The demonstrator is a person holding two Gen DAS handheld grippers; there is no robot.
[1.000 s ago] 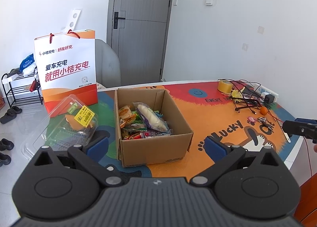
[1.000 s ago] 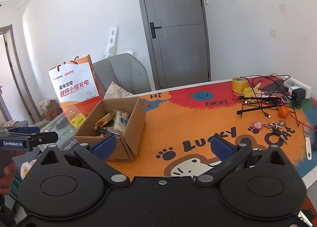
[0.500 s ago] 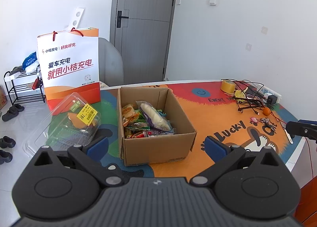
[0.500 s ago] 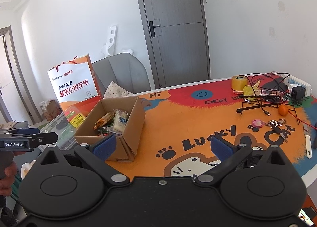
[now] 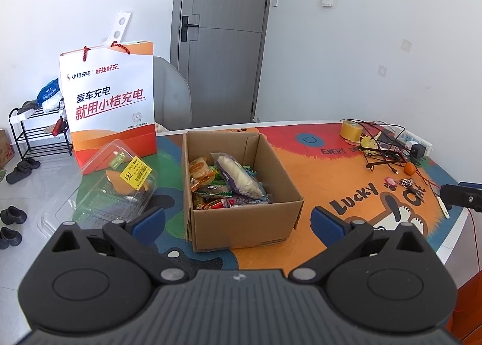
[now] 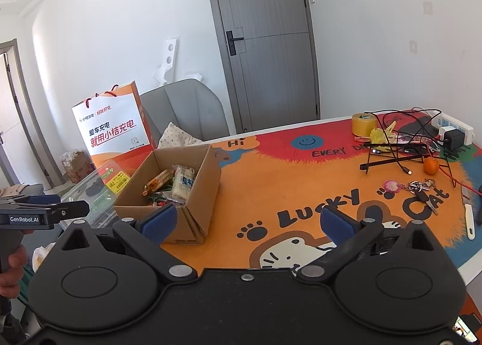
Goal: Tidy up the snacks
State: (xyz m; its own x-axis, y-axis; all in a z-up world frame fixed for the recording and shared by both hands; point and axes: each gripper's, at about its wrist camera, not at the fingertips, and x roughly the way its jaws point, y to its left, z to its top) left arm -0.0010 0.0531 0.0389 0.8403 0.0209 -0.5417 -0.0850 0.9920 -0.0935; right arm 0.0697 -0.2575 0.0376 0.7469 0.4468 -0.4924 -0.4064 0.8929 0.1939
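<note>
Over the last second the left gripper (image 5: 236,218) has only drifted slightly, both it and the right gripper (image 6: 245,223) spread wide and empty, snacks (image 5: 224,180) heaped in the cardboard box (image 5: 241,230) mid-frame, so progress is unclear

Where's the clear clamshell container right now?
In the left wrist view, the clear clamshell container sits on the table, left of the cardboard box and in front of the orange-and-white paper bag.
</note>
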